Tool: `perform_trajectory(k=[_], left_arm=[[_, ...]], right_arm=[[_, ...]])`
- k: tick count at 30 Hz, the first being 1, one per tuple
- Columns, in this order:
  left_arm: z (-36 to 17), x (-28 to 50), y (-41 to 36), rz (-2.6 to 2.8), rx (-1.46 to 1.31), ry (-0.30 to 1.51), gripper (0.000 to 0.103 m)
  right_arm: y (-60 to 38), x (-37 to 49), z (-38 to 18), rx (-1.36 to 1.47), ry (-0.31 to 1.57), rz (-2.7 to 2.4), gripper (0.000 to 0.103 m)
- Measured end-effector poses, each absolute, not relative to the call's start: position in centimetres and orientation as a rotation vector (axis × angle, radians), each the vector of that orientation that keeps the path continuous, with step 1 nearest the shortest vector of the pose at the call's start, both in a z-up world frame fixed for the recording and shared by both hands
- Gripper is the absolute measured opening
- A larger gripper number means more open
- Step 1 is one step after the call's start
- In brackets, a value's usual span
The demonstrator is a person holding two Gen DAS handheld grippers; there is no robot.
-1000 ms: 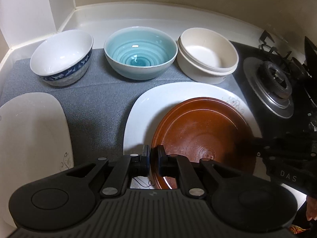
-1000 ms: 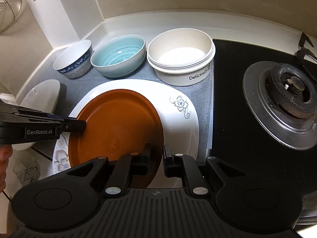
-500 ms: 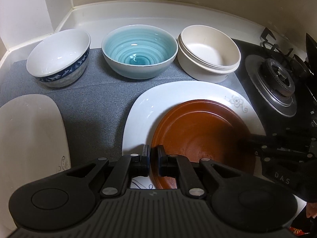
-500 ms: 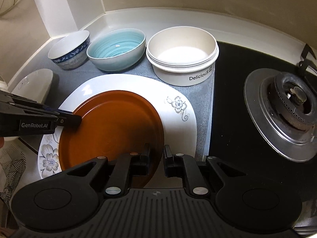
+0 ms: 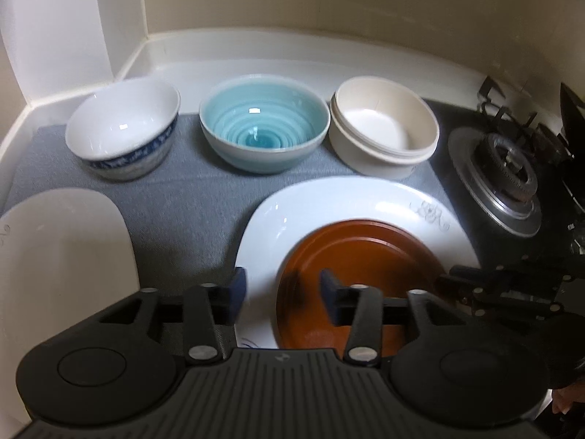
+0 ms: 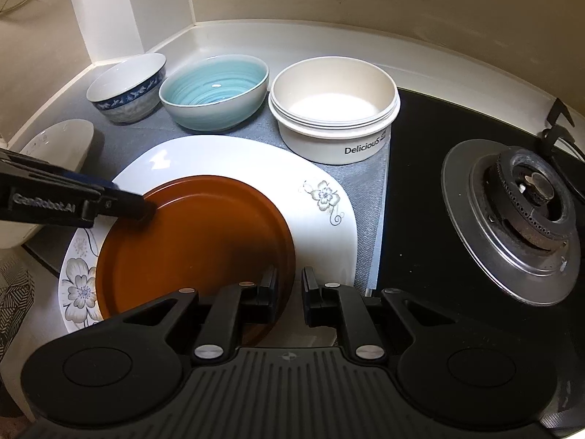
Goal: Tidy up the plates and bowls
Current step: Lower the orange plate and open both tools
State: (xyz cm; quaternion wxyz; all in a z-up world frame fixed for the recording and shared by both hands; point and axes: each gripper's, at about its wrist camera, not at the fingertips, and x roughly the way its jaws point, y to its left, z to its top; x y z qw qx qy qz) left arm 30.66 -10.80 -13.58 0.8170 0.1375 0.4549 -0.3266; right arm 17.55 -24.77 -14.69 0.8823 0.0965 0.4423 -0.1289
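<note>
Two claws over brown plate (image 6: 193, 241), which lies on white floral plate (image 6: 256, 161) at counter front edge. My left claw (image 5: 279, 292) just opening, jaws wide astride plate's left rim, pads clear. My right claw (image 6: 289, 291) narrow, clamped on plate's right rim. Three bowls line counter back edge.
</note>
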Motion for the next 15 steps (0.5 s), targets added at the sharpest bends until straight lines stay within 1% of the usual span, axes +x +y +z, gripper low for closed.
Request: perform_trajectory(k=[2,3,4,5,6,7,8,11,12,14,15], left_arm=[[-13.0,30.4,-10.3,-0.669,0.283,0.943,0.092],[-12.6,30.3,-10.0,-0.651,0.273,0.919,0.096],[-12.2,30.0,-9.6,-0.635,0.265,0.896,0.101],[-11.8,29.8,-9.2,-0.625,0.256,0.876,0.103],[-11.3,29.6,-8.9,-0.623,0.248,0.858,0.103],[-11.0,29.4,-8.6,-0.624,0.244,0.848,0.103],[-10.7,29.2,-8.3,-0.625,0.246,0.844,0.103],[-10.2,28.6,-7.6,-0.615,0.24,0.849,0.103],[-10.1,28.3,-7.2,-0.617,0.233,0.85,0.103],[-9.9,27.5,-6.6,-0.63,0.235,0.85,0.103],[-9.9,27.0,-6.3,-0.637,0.242,0.848,0.103]], right_arm=[[-24.8,17.3,-14.5,0.21,0.916,-0.279,0.017],[-24.9,17.1,-14.2,0.219,0.907,-0.285,0.019],[-24.9,16.8,-13.8,0.231,0.896,-0.294,0.028],[-24.9,16.5,-13.4,0.243,0.882,-0.303,0.042],[-24.9,16.0,-12.8,0.253,0.863,-0.312,0.049],[-24.7,15.5,-12.3,0.257,0.844,-0.32,0.059],[-24.5,15.1,-11.7,0.256,0.83,-0.325,0.066],[-23.7,13.7,-10.1,0.256,0.795,-0.332,0.077],[-23.3,13.4,-9.6,0.247,0.783,-0.336,0.079],[-22.3,12.6,-8.6,0.219,0.751,-0.343,0.088],[-21.8,12.2,-8.2,0.21,0.734,-0.344,0.089]])
